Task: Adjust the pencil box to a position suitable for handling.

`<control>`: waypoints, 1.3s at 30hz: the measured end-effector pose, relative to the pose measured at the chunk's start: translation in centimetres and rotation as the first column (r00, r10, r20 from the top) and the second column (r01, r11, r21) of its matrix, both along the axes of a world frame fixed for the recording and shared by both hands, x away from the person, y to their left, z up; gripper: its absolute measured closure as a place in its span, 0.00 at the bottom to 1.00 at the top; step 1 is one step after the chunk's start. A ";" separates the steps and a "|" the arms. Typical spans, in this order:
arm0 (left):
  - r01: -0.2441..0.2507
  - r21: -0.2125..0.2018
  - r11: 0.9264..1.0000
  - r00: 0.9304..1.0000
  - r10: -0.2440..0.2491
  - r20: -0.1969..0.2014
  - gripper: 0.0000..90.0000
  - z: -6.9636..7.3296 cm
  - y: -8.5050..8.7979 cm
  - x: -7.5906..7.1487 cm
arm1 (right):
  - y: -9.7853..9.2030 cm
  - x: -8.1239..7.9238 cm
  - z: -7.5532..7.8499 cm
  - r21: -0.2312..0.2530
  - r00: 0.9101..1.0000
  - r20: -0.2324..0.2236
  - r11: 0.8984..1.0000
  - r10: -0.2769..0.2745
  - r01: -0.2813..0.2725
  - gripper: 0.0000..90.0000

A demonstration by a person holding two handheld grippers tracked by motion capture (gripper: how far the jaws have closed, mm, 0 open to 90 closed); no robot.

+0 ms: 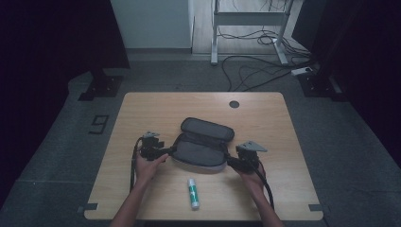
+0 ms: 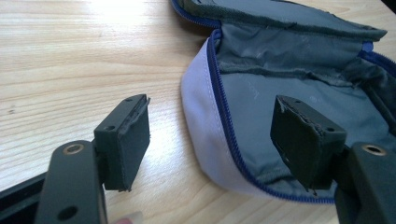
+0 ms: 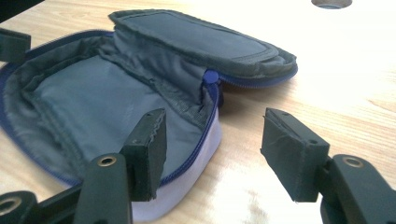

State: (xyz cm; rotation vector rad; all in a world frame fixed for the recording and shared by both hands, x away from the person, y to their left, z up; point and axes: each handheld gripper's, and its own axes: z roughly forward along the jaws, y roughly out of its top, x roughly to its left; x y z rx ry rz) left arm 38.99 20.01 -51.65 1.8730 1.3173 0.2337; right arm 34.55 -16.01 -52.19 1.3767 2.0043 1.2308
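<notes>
Glue stick (image 1: 193, 193) at 6 o'clock of pouch (image 1: 201, 152), lying toward 12, grommet hole (image 1: 234, 104) at 1 o'clock, pouch mid-bench (image 1: 142, 109), unzipped, long axis 9-to-3, left tool (image 1: 166, 152) and right tool (image 1: 232, 163) wide, straddling its ends, gripping nothing.

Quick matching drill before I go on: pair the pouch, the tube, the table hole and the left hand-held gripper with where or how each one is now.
1 pouch
2 tube
3 table hole
4 left hand-held gripper

a near the table's far edge
b jaws apart, astride the pouch rim
c unzipped, lid folded back
d lying near the front edge

1-c, 2-d, 3-a, 4-b
</notes>
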 end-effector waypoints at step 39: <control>0.017 -0.048 0.999 0.999 -0.019 -0.036 0.34 -1.8 4.7 -3.3 | 6.4 -8.1 0.2 -0.031 0.959 -0.005 0.958 0.283 -0.283 0.46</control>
